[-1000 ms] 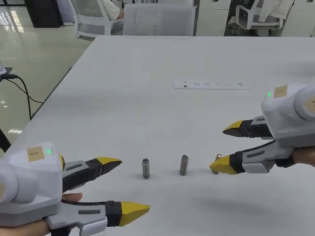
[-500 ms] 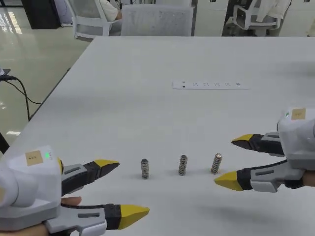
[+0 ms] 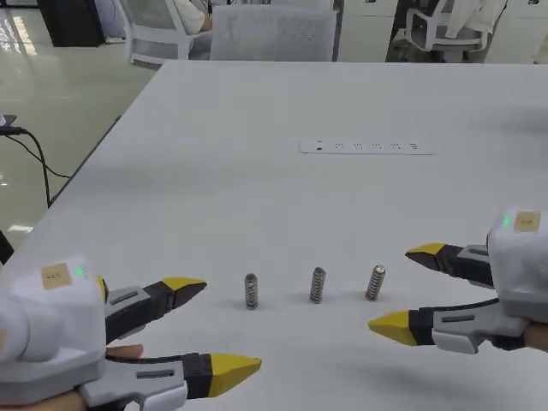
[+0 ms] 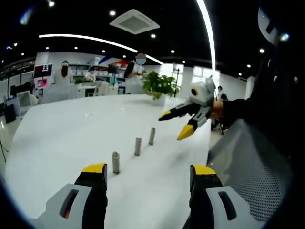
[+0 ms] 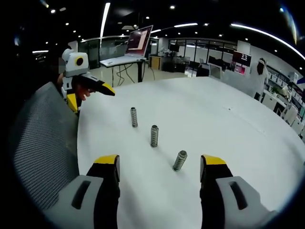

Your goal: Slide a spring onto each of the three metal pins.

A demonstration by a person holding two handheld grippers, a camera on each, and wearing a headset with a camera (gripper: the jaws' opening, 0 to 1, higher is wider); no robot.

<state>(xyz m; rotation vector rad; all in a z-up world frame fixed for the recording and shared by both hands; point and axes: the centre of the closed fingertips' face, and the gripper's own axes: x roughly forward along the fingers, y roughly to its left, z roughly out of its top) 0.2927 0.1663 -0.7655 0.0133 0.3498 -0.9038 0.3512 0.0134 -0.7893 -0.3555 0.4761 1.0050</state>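
Note:
Three short metal pins stand in a row on the white table, each with a spring around it: the left one, the middle one and the right one. The right one leans slightly. My left gripper is open at the lower left, level with the row and a short way from the left pin. At the right edge my right gripper stands open with nothing between its fingers, just beside the right pin.
A white power strip lies flat further back on the table. Office chairs stand at the far edge. The table's left edge drops to the floor, where a black cable runs.
My right gripper has drawn back to the right and down, away from the right pin, which now stands free with its spring on. The left gripper has hardly moved.

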